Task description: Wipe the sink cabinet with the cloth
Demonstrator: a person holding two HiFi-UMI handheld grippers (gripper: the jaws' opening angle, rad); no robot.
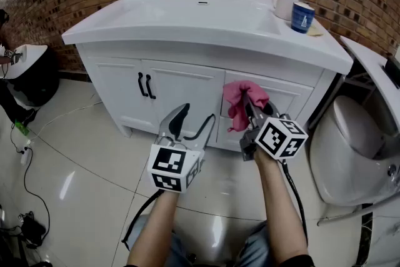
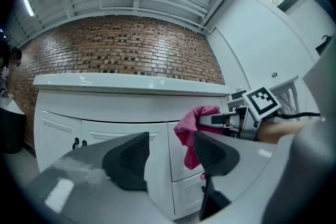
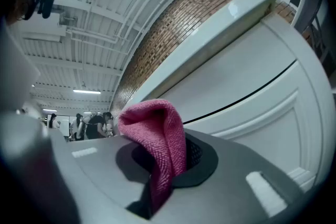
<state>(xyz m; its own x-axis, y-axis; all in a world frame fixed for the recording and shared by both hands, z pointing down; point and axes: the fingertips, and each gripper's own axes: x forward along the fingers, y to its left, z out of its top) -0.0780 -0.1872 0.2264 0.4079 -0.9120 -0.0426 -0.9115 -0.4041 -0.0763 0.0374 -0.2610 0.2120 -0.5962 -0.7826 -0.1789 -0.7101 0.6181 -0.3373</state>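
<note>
Pinched tight in right claw [image 1: 252,104]: pink cloth [image 1: 242,99], jaws closed on fold, loose end drooping below tips. Held close before right door panel of sink cabinet [image 1: 181,85]; contact with panel unclear. Right forearm stretched forward, claw tilted up at cabinet front. Left claw [image 1: 195,119] spread wide, nothing between jaws, poised before cabinet's middle, left of cloth. Left forearm angled forward too.

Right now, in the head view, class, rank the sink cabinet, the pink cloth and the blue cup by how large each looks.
1. sink cabinet, by far the largest
2. pink cloth, though it sits nearer the camera
3. blue cup, the smallest
</note>
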